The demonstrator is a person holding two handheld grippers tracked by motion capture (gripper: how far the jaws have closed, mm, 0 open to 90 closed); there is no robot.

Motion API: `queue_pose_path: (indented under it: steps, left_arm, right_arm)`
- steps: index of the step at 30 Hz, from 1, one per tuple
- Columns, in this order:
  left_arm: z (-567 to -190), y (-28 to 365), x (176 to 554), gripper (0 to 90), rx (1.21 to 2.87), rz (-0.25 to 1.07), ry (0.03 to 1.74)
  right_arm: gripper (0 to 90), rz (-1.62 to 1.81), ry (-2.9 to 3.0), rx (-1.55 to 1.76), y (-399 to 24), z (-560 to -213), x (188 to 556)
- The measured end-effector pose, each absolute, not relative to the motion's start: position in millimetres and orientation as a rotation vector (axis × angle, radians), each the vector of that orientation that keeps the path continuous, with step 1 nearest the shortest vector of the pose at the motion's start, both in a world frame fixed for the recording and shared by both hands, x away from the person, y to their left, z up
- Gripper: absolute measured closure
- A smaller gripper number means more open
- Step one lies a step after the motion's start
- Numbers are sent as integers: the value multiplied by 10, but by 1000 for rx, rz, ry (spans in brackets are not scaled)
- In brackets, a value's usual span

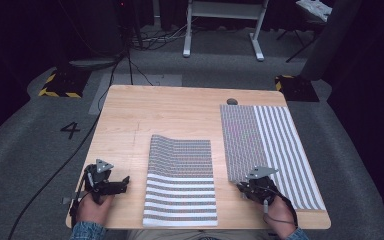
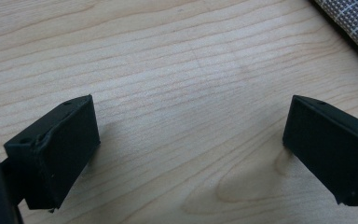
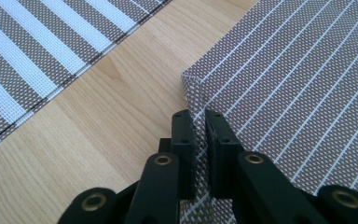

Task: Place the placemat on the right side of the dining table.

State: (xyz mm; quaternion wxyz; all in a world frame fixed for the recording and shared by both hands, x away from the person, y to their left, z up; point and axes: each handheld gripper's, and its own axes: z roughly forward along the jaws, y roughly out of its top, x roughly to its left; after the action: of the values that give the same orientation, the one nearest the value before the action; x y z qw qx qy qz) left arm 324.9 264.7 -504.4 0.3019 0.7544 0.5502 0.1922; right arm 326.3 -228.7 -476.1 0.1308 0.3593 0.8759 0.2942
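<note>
**Right gripper pinching folded edge of right mat**

Right mat [image 1: 272,147] lies on the right side of the table [image 1: 180,110], reaching its right edge. Its left part is folded over: fine-pattern underside on the left, bold grey/white stripes on the rest. In the right gripper view the mat [image 3: 298,93] shows thin white lines on brown weave, with the corner of the folded flap just ahead of the jaws.

Right gripper [image 1: 252,186] sits at the mat's near-left corner. Jaws nearly together, clamped on the raised edge of the mat; right gripper [image 3: 199,140] shows the weave running between the pads.

Centre mat [image 1: 180,182] lies flat near the front edge, well apart from the right mat, with bare wood between them. Fine pattern on its far half, bold stripes on its near half. Its striped edge [image 3: 42,56] shows upper left in the right gripper view.

Left gripper [image 1: 111,184] is over bare table left of the centre mat. Jaws wide apart, nothing between them; left gripper [image 2: 191,154] has plain wood under it, and a corner of mat [image 2: 354,18] at top right.

Small dark object [image 1: 232,101] at the far edge of the table, just beside the right mat's far-left corner; can't tell what it is.
</note>
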Motion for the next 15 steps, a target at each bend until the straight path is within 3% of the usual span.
queue_pose_path:
  steps: [5, 8, 15]
  left_arm:
    - [-5046, 2647, 3250, 37, 2000, 512, 1459]
    - [-5044, 2648, 3250, 37, 2001, 510, 1459]
    - [-5044, 2647, 3250, 37, 2001, 510, 1459]
  right_arm:
    - [801, 873, 2544, 1038, -2289, -4753, 3243]
    - [605, 928, 2576, 1049, -2284, -4714, 3208]
    - [448, 1134, 2562, 994, -2239, -4503, 3002]
